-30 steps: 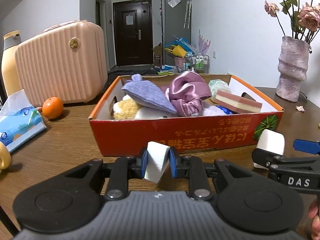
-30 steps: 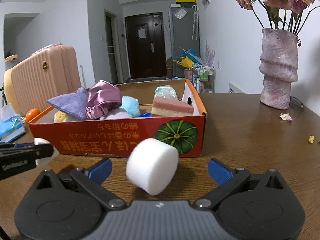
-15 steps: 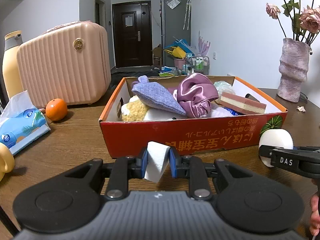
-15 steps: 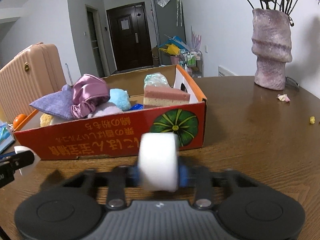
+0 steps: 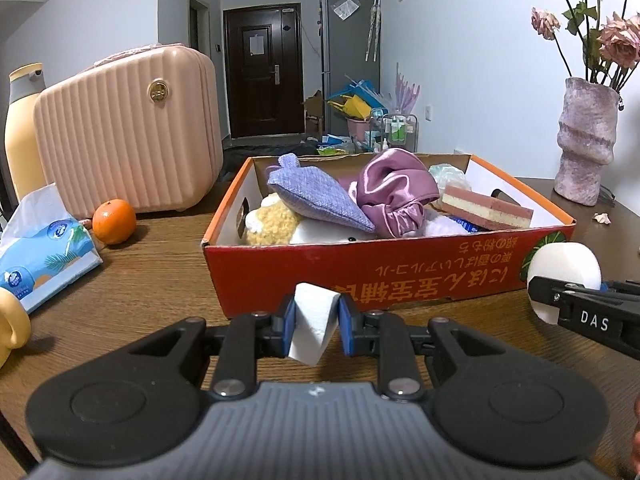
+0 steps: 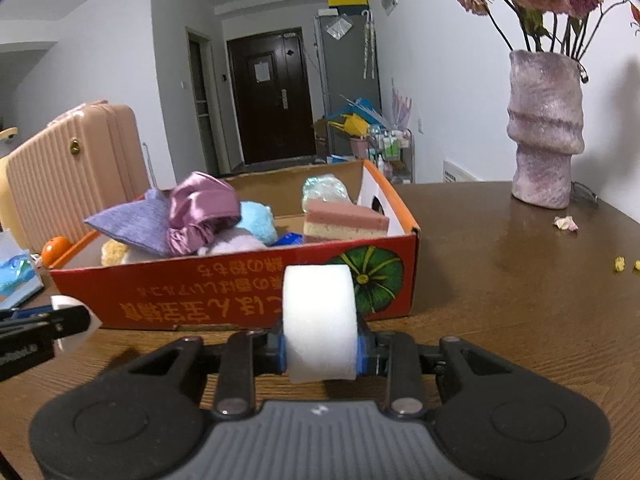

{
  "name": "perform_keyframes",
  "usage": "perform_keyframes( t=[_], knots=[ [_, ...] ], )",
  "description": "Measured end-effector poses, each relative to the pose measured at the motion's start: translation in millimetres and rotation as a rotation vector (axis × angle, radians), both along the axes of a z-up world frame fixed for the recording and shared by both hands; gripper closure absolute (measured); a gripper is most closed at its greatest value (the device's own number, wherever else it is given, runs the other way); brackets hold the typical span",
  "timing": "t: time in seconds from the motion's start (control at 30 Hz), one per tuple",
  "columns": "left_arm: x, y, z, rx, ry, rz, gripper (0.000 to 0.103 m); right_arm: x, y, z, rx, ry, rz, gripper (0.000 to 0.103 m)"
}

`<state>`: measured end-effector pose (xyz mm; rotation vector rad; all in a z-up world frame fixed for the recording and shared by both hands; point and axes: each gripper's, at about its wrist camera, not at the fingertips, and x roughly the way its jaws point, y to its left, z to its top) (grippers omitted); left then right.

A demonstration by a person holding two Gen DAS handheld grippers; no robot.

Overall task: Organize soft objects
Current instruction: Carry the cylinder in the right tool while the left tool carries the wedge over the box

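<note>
A red cardboard box (image 5: 400,268) stands on the wooden table, full of soft things: a purple pouch (image 5: 316,196), a satin bonnet (image 5: 392,192), a layered pink sponge (image 5: 488,212) and a yellow plush (image 5: 272,224). My left gripper (image 5: 316,324) is shut on a small white foam piece (image 5: 310,328) just in front of the box. My right gripper (image 6: 320,350) is shut on a round white foam cylinder (image 6: 320,320), also before the box front (image 6: 240,288); the cylinder shows in the left wrist view (image 5: 564,276) too.
A pink suitcase (image 5: 128,132), an orange (image 5: 114,222), a tissue pack (image 5: 40,256) and a yellow bottle (image 5: 24,128) stand left of the box. A purple vase with roses (image 6: 546,136) stands at the back right, with petals (image 6: 566,223) and crumbs (image 6: 620,264) nearby.
My right gripper closed on the white foam cylinder, which was loose between open jaws a second ago, and lifted it upright. My left gripper kept its hold and drew back slightly from the box.
</note>
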<state>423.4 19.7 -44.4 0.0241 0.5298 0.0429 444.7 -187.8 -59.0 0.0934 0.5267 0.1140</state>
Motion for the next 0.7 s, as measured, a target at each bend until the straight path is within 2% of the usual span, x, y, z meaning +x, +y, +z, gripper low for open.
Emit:
perform_keyframes(
  t=[0.17, 0.37, 0.7],
  knots=[
    [-4, -1, 4, -0.003, -0.020, 0.002, 0.080, -6, 7, 7, -0.010, -0.037, 0.029, 0.074],
    [-8, -3, 19, -0.021, -0.068, -0.009, 0.080, -15, 12, 23, -0.008, -0.132, 0.057, 0.074],
    [0, -7, 45, -0.049, -0.162, -0.002, 0.080, -2, 25, 37, -0.003, -0.213, 0.066, 0.074]
  ],
)
